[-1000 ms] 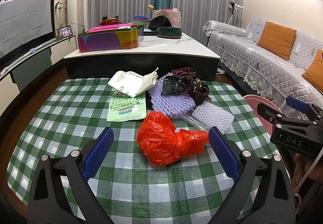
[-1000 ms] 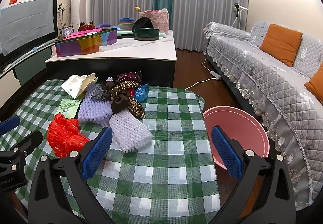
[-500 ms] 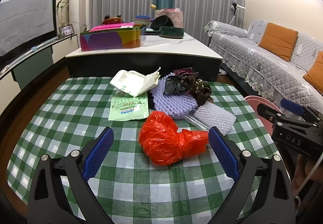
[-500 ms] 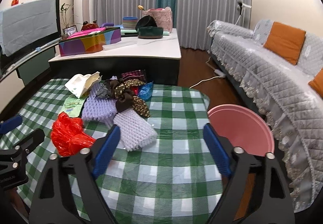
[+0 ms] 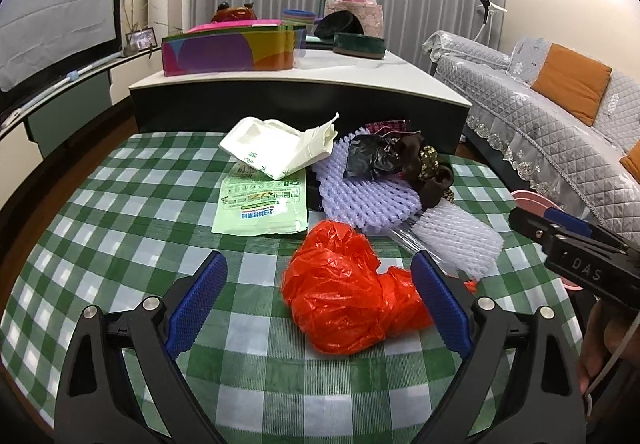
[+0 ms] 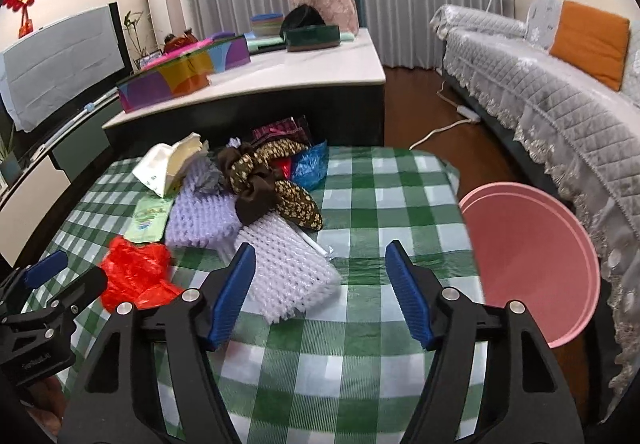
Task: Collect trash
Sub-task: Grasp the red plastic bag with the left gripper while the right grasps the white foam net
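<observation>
Red crinkled plastic sits squarely between the spread jaws of your left gripper [image 5: 319,294]: the red plastic bag [image 5: 344,292] lies on the checked tablecloth [image 5: 120,204], its bulk nearer the right-hand pad, and neither pad visibly presses it. You are at the approach step of the first pick, by my reading; nothing is held yet and the pink basin [image 6: 532,264] off the table's edge, out past your right gripper's right-hand jaw, appears empty.

Your right gripper [image 6: 322,290] has just been narrowing its jaws, yet they stand apart with only bare cloth between the tips. The white foam net [image 6: 284,276] lies just beyond and across the left-hand jaw, its corner passing behind that pad; it is not gripped. Ahead of both jaws lies the rest of the heap: a lilac foam net [image 5: 360,196], a green printed packet [image 5: 262,206], a white torn carton [image 5: 280,150], a brown patterned cloth bow [image 6: 272,188] and a blue wrapper [image 6: 310,164], overlapping one another.

For the left hand, the next move likely calls for easing forward a touch so the bag sits deeper, then closing; thin film will crush and slip, so take a full bunch. For the right, shift toward the left-hand jaw to centre the white net before you close, then carry it to the basin.
</observation>
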Available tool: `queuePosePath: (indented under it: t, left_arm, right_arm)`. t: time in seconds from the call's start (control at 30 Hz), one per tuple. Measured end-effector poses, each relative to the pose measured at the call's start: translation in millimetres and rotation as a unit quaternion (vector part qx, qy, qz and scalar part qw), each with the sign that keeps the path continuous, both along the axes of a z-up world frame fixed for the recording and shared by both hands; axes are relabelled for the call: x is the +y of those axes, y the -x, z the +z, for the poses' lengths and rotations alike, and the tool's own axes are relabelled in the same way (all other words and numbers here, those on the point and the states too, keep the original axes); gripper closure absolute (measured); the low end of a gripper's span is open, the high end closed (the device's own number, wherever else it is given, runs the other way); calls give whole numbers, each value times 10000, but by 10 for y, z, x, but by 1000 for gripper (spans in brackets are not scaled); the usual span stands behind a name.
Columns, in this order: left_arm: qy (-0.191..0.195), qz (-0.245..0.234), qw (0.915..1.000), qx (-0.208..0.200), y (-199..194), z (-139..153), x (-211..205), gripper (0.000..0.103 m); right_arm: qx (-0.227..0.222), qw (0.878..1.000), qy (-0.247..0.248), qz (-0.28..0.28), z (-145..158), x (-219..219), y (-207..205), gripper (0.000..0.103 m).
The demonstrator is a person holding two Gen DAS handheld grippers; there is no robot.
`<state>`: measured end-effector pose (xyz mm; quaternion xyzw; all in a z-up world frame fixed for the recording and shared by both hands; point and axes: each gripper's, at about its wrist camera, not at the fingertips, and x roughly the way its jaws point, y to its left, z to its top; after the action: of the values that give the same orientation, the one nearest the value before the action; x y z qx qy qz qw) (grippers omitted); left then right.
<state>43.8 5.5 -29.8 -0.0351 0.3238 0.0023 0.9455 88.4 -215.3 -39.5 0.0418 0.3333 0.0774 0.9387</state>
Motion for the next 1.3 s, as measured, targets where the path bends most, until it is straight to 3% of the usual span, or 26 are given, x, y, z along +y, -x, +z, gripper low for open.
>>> queuePosePath:
  t: [0.13,0.3,0.47,0.57,0.67,1.3]
  left_arm:
    - [17,13,9999,112,-87,-77,12,19]
    - [87,-45,9995,286,-179,-174,30,34]
    - [172,-154,9990,392,-214,-209,24,55]
    - [162,-219,9988,404,-214,-195,13,61]
    - [119,-218,9990,379,-197,-169,16,64]
    - [58,-197,9998,-63,61,164,21,65]
  right_arm:
    - [253,9996,-70,97,-155,50,-152,36]
    - [485,9985,-92,238,-283,99,-248,40]
    - [626,9973,-135,347,-334,109,-276,67]
    - [641,9967,-217,445,-323,109,-261,82]
    - [565,9967,-229,528,-268,110,-218,88]
    - [-271,9992,-52,292,295,-133,273,90]
